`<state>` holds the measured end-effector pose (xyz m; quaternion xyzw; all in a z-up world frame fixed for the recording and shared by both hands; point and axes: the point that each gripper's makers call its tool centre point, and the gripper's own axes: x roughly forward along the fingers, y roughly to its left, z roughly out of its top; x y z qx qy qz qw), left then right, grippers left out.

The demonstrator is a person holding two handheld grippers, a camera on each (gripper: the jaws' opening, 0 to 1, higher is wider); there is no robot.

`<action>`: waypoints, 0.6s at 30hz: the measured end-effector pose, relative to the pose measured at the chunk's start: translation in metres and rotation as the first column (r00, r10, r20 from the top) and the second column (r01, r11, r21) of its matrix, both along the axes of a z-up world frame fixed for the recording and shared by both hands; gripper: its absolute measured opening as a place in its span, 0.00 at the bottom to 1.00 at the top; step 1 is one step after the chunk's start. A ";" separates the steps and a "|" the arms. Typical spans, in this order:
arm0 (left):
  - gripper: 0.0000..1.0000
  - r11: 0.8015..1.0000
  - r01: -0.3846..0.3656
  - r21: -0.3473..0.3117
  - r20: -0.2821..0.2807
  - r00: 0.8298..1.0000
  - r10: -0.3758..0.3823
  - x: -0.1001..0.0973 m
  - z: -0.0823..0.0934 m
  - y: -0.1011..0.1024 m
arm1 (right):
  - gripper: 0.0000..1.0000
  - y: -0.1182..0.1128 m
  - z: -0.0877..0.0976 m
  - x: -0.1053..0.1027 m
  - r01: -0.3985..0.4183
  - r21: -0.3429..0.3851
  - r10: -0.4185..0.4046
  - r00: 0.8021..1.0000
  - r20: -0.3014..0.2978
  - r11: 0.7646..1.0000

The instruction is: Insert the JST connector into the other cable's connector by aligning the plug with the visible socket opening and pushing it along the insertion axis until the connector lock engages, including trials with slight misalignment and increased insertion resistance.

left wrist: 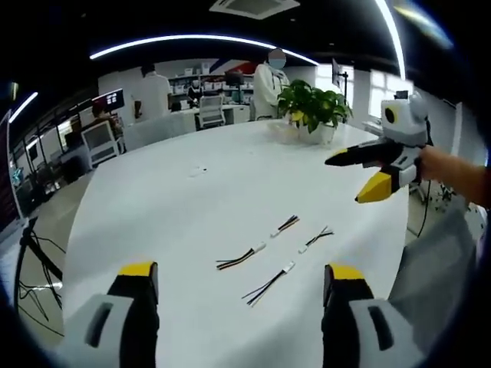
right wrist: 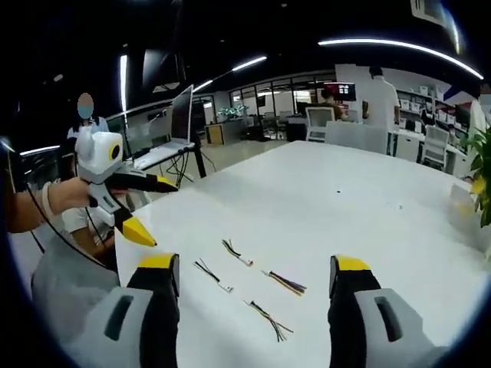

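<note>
Both my grippers, left (left wrist: 239, 285) and right (right wrist: 255, 277), hover with jaws apart over four JST cables (left wrist: 268, 285) on the white table (left wrist: 184, 207), connectors probably unmated, around 12 o'clock.

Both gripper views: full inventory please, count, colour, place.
Cable pigtails: four, multicolour wires with white connectors, loose on the table between the jaws, apart from each other.
Table: one, white.
Potted plant: one, green leaves, far table edge.
Laptop: one, open, on a stand off the table.
People: several in white, standing in the background.
Left gripper: yellow-tipped grey jaws, open, holding nothing.
Right gripper: the same, open, holding nothing.
</note>
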<state>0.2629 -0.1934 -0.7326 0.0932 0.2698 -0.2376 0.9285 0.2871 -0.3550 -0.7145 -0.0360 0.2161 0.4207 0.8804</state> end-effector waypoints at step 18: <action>0.82 0.999 0.031 0.015 -0.004 1.000 -0.031 0.017 -0.005 -0.005 | 0.69 0.003 -0.009 0.015 -0.040 -0.043 0.041 0.999 0.017 0.998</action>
